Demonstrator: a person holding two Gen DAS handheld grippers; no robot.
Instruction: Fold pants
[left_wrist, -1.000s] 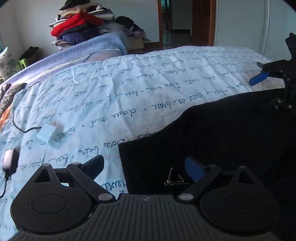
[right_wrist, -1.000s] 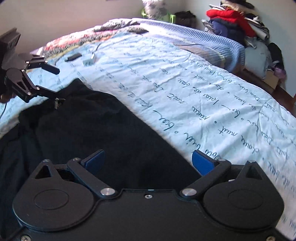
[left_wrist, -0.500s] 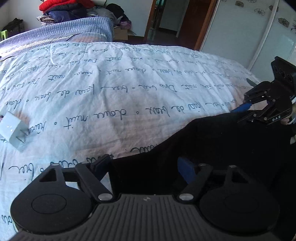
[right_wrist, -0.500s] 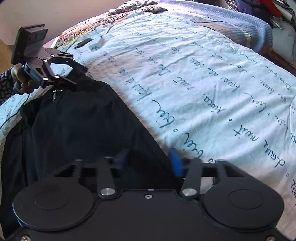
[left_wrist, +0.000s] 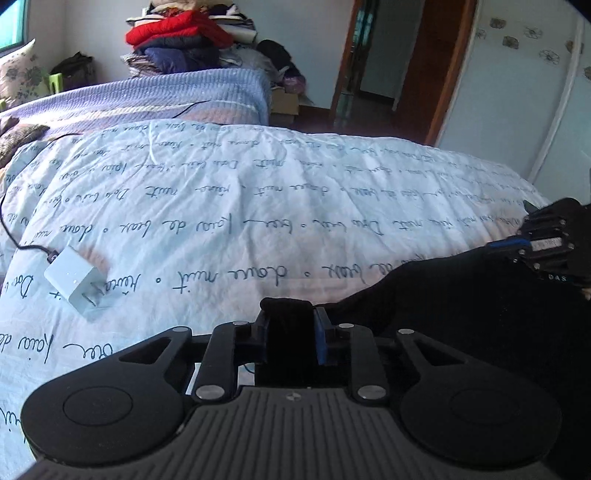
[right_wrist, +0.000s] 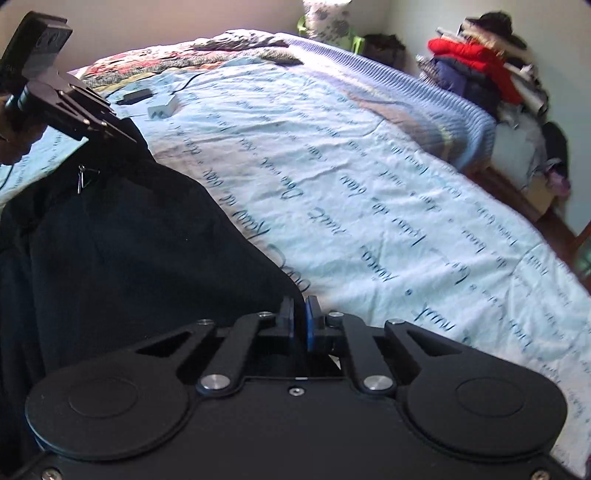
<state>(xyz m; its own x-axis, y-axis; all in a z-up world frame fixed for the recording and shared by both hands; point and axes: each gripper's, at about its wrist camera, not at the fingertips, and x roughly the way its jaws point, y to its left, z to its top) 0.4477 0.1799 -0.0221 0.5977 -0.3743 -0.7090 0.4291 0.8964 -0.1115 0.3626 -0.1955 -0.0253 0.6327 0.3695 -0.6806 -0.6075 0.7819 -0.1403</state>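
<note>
Black pants (right_wrist: 122, 251) lie on a light blue bedspread with dark script (right_wrist: 369, 192). My left gripper (left_wrist: 290, 332) is shut on a bunched corner of the pants (left_wrist: 461, 295) and lifts it off the bed. My right gripper (right_wrist: 299, 321) is shut on the pants' edge at the other corner. Each gripper shows in the other's view: the right one (left_wrist: 546, 247) at the far right, the left one (right_wrist: 74, 110) at the upper left, both pinching the black cloth. A metal clip (right_wrist: 83, 177) hangs on the pants near the left gripper.
A white charger block (left_wrist: 74, 280) with a black cable lies on the bedspread at left, also in the right wrist view (right_wrist: 162, 107). A pile of clothes (left_wrist: 184, 40) sits past the bed's far end. A doorway (left_wrist: 376, 74) and a white wardrobe (left_wrist: 517, 92) stand beyond.
Both grippers went from open to shut on the pants' edge. The gripped cloth has risen off the bedspread.
</note>
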